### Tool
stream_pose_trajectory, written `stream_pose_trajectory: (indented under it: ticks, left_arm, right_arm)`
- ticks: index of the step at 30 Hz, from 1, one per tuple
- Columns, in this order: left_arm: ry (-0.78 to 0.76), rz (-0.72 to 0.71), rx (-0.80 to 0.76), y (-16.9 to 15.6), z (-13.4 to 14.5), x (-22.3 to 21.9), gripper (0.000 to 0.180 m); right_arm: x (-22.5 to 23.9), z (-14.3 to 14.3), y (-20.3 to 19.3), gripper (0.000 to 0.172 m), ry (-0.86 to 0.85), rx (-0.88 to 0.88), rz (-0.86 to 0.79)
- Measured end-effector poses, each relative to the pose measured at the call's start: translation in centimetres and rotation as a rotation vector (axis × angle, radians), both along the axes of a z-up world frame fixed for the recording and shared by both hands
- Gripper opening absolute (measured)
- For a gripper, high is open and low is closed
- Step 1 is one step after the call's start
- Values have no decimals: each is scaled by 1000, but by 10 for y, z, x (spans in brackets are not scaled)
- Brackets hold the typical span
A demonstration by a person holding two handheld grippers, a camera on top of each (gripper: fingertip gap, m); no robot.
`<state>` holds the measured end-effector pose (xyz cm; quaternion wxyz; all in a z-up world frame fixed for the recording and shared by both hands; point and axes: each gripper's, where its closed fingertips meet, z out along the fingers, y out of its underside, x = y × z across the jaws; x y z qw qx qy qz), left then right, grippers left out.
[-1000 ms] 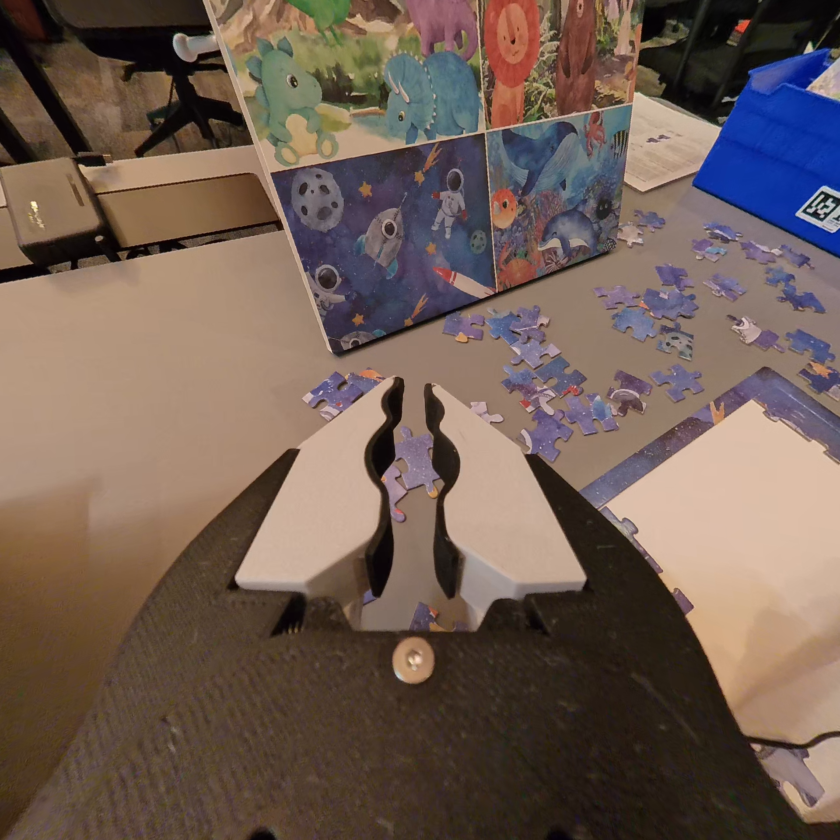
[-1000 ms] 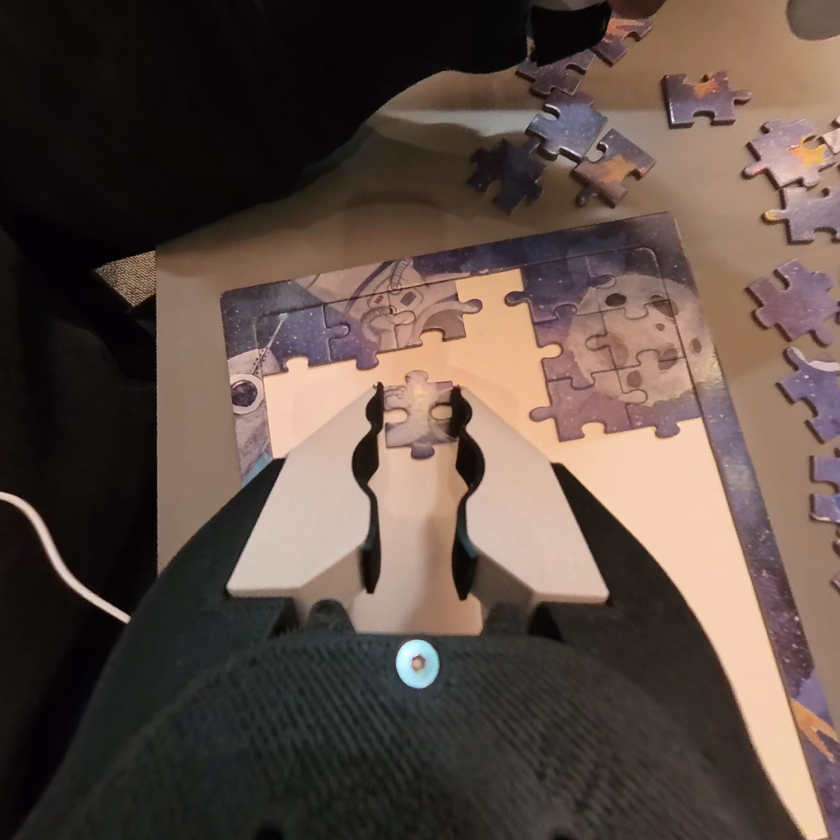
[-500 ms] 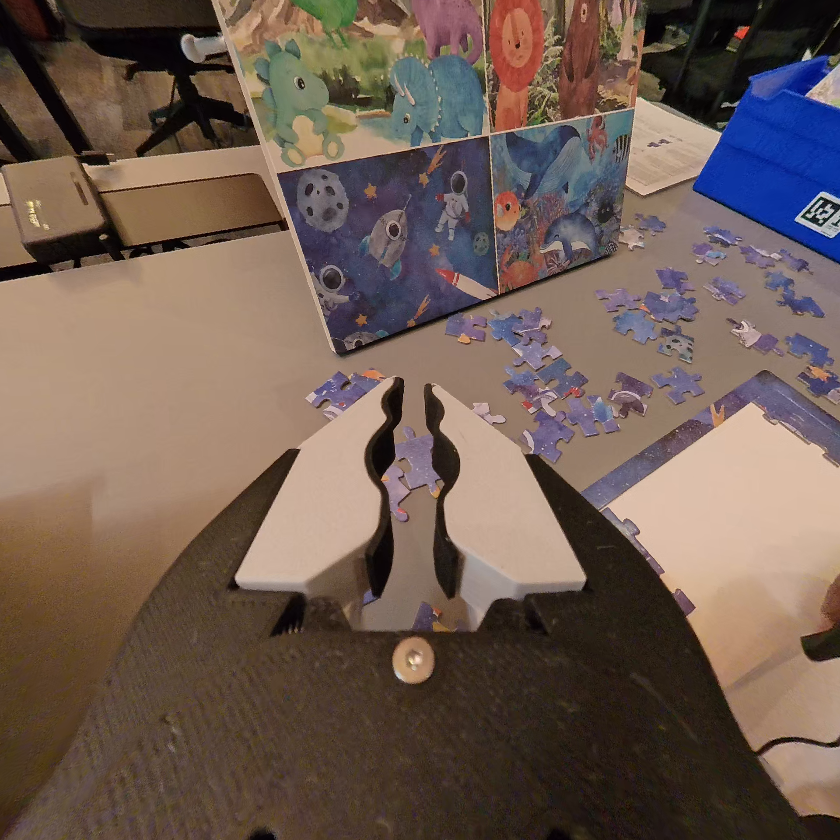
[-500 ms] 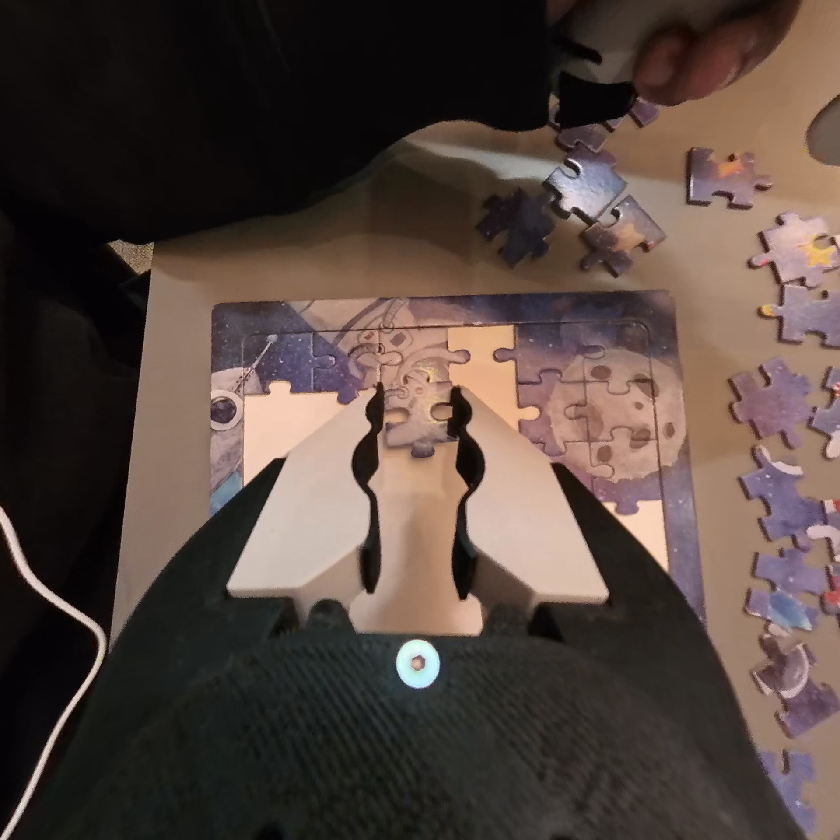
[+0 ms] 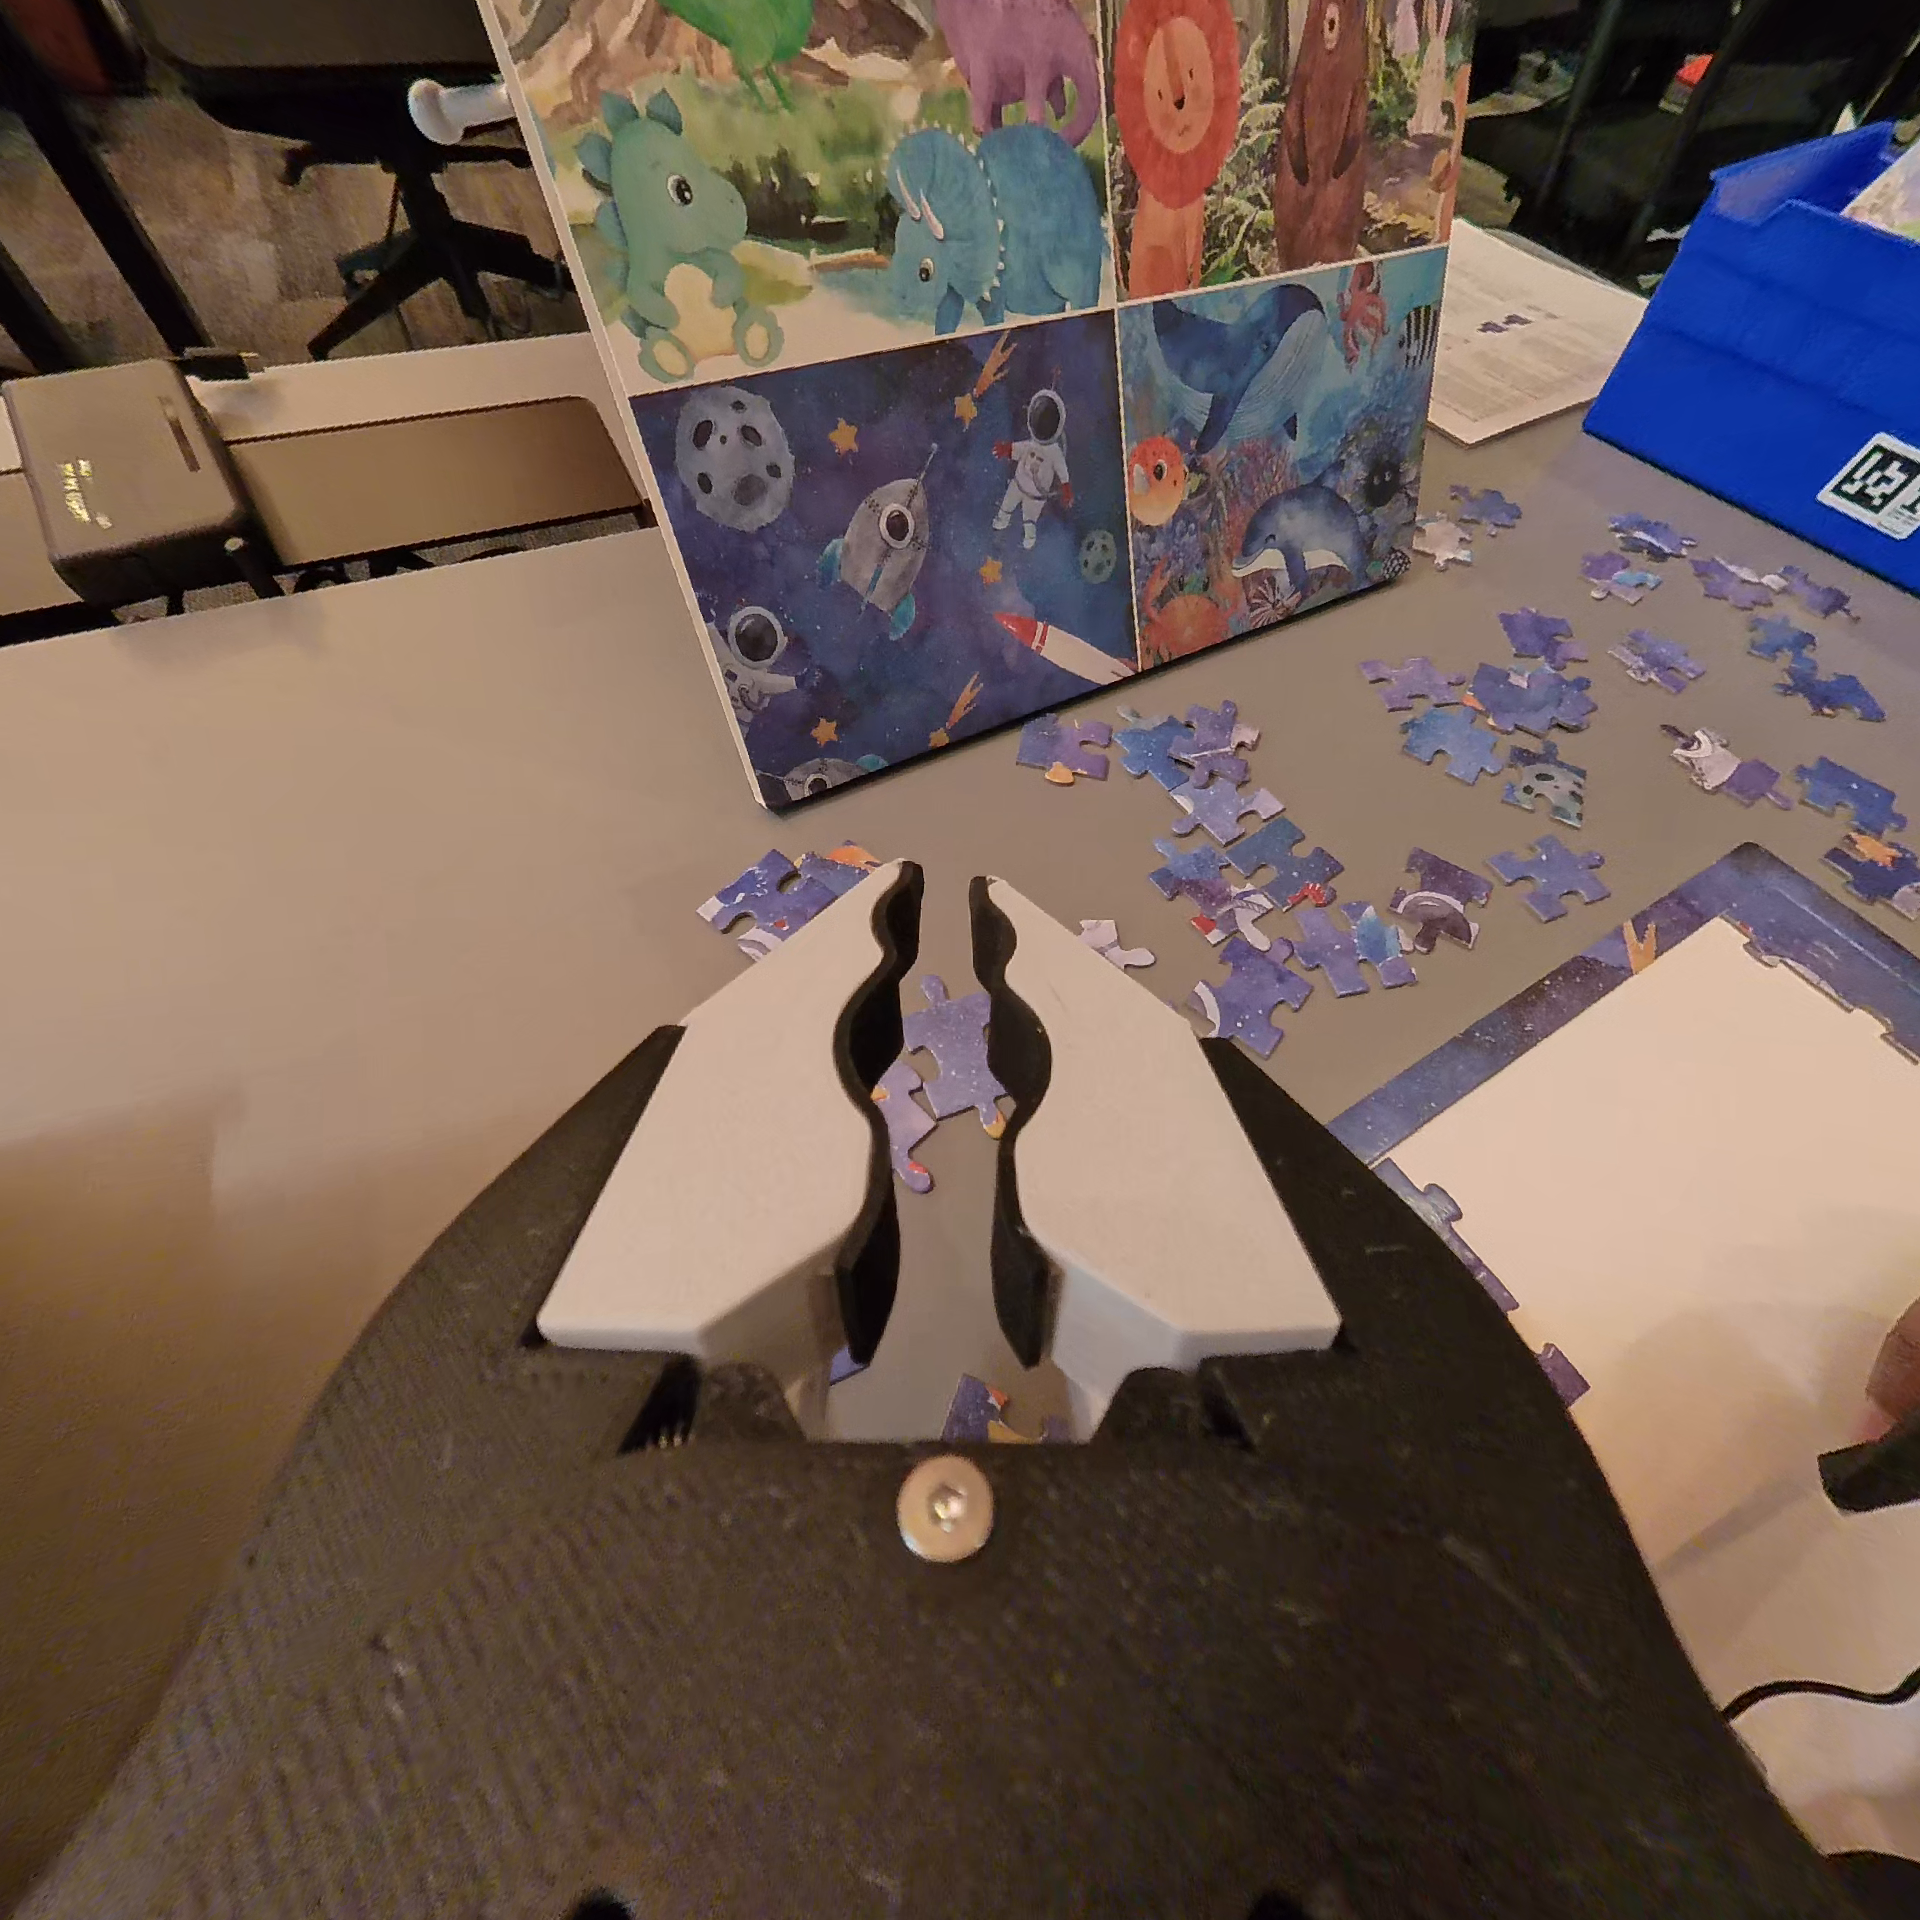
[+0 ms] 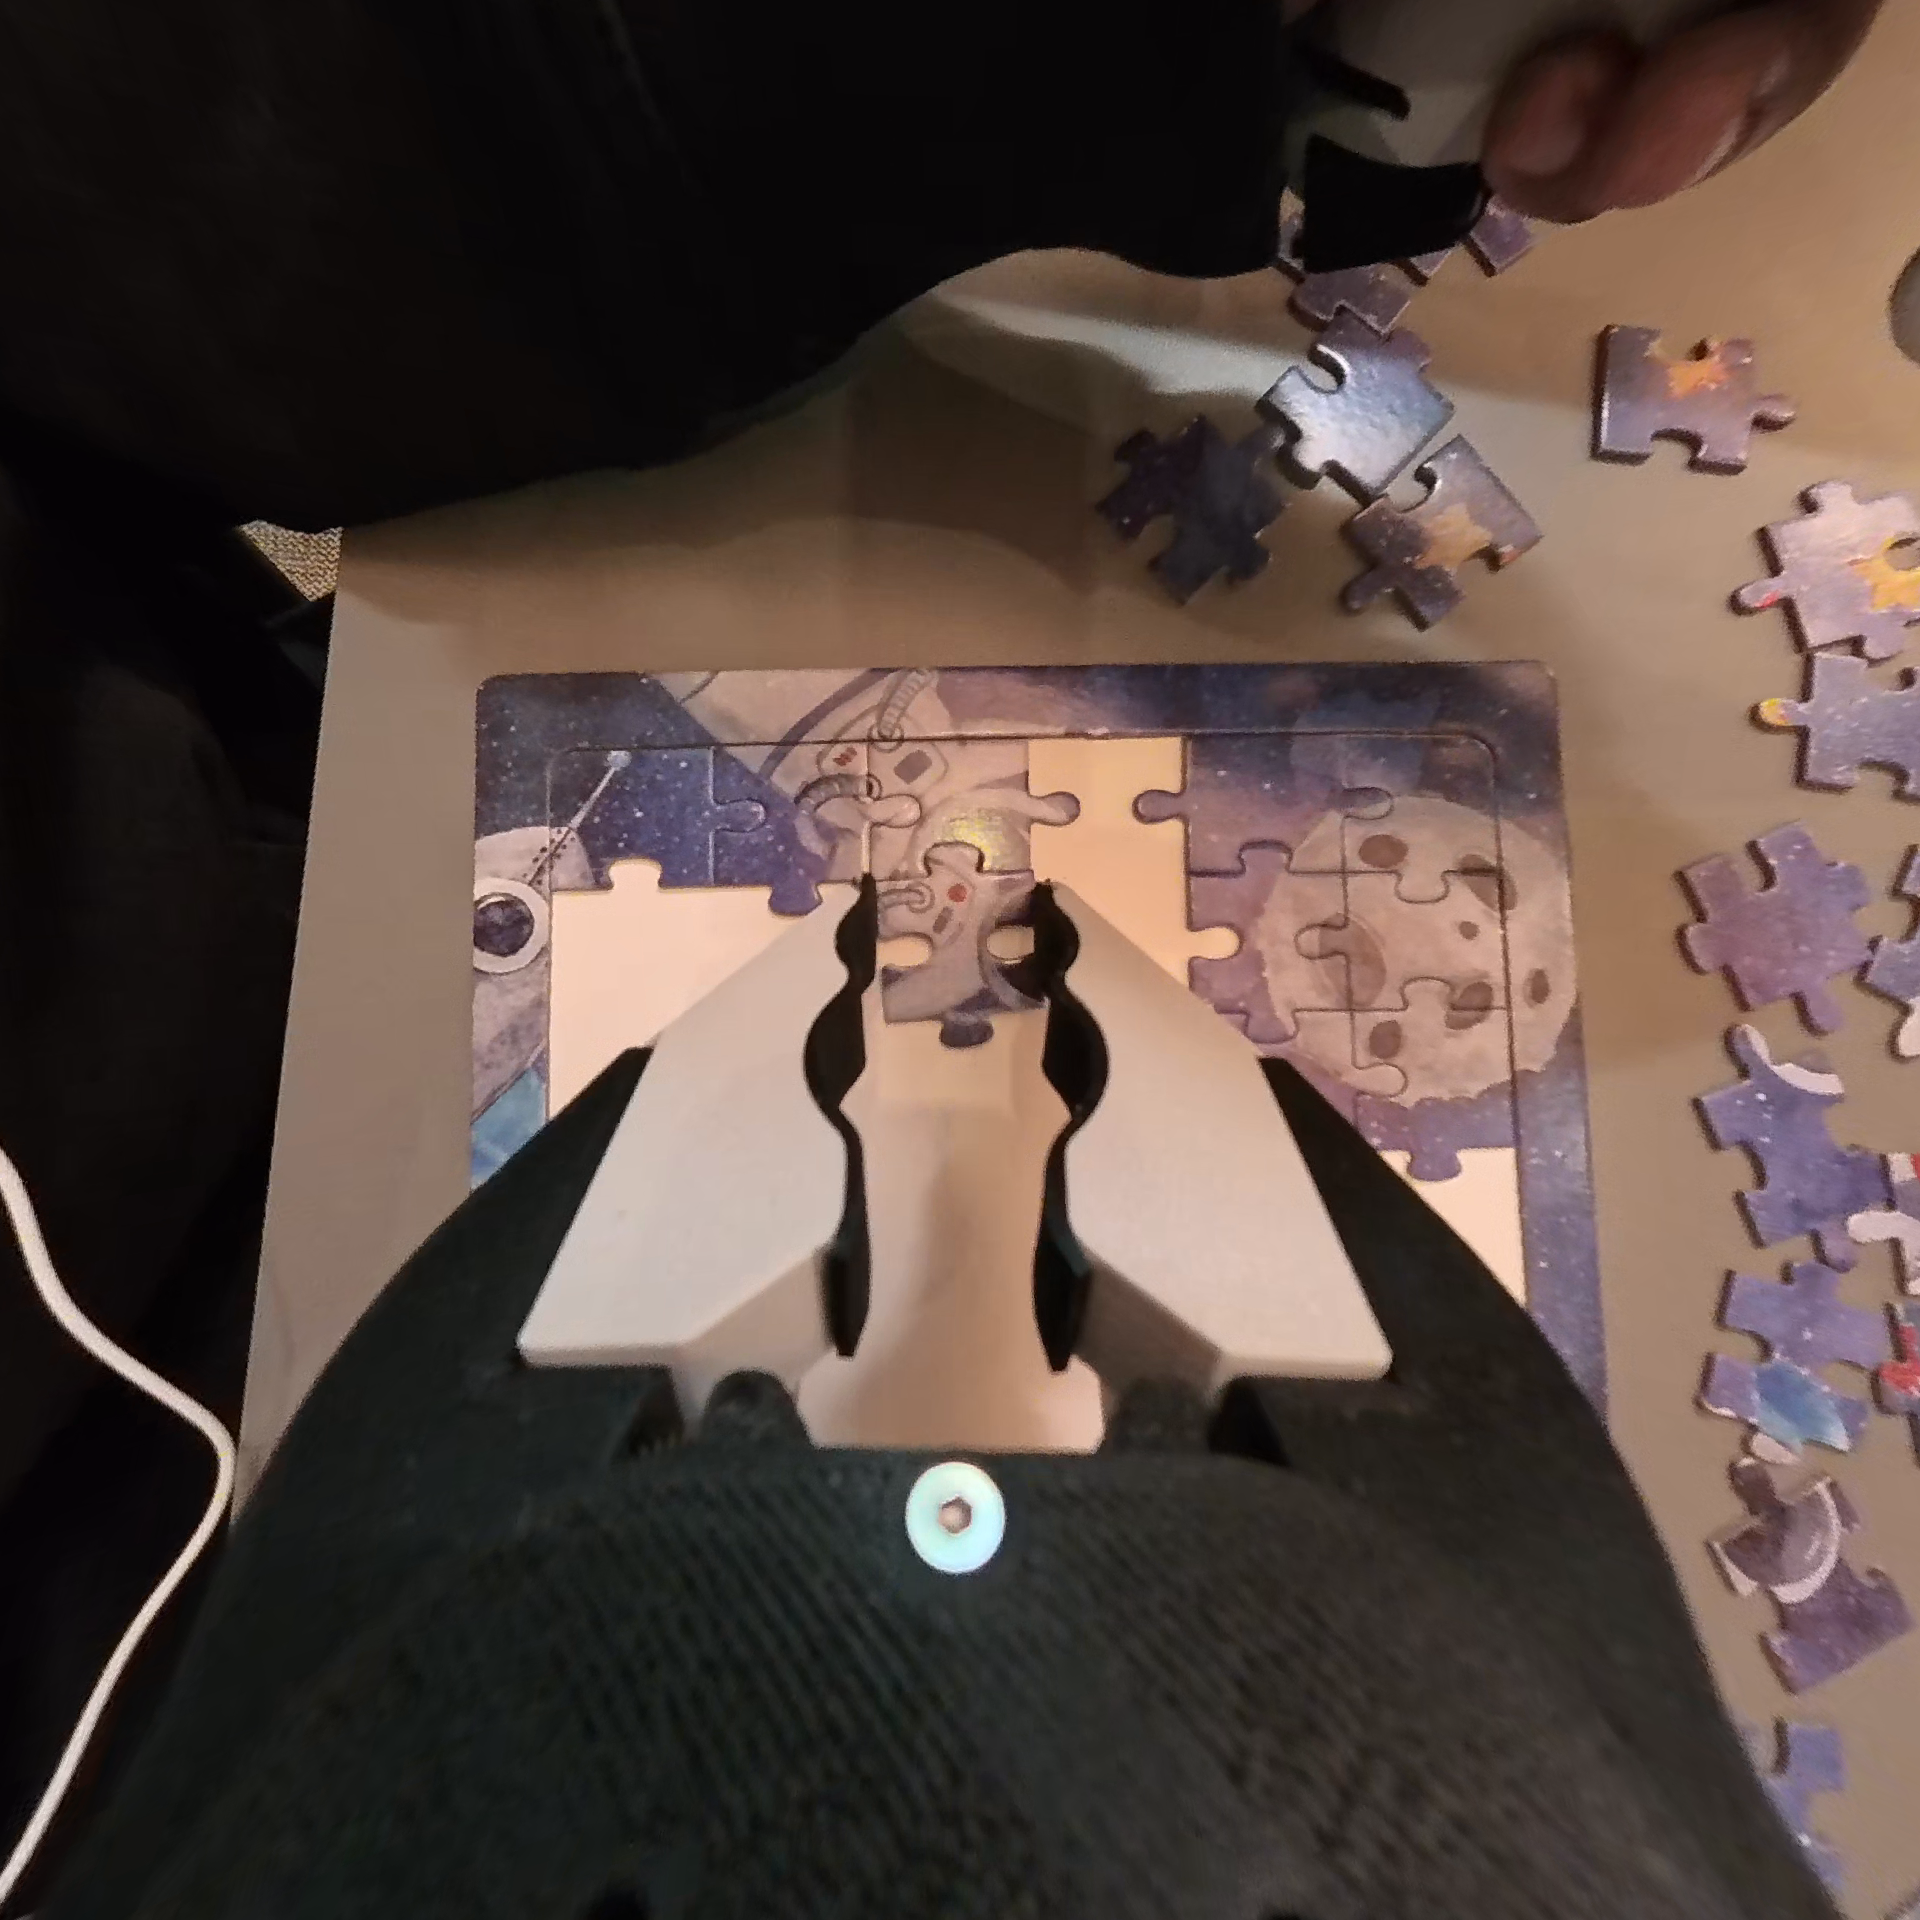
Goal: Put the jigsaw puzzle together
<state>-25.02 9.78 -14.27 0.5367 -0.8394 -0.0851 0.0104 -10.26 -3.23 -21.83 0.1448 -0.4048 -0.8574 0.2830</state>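
Observation:
My right gripper point(image 6: 954, 888) is shut on a grey-violet puzzle piece point(image 6: 951, 956) with astronaut details. It holds the piece low over the puzzle frame point(image 6: 1538, 707), its top knob in the notch of the top-row pieces point(image 6: 935, 790). A moon section point(image 6: 1382, 935) is assembled at the right of the frame. My left gripper point(image 5: 945, 878) hovers over the grey table with its jaws a narrow gap apart and nothing between them. A loose blue piece point(image 5: 956, 1049) lies on the table beneath it. The frame's edge point(image 5: 1507, 1039) also shows in the left wrist view.
An upright picture box point(image 5: 935, 520) stands behind several loose pieces point(image 5: 1278, 862). A blue bin point(image 5: 1766, 343) and a paper sheet point(image 5: 1527, 332) sit at the back right. More pieces point(image 6: 1361, 416) lie around the frame. A hand point(image 6: 1621, 114) and a white cable point(image 6: 135, 1558) show. My hands' fingertips stand some 20 cm from each other.
My right gripper has carried the piece up across the frame to the top row, where its knob now meets the placed pieces. The left gripper has barely moved.

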Motion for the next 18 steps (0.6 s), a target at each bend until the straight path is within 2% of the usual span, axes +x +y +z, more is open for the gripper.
stream_pose_trajectory:
  ticks: [18]
  left_arm:
    - [1, 0, -1, 0, 0, 0, 8]
  right_arm:
    - [0, 0, 0, 29, 4, 12, -2]
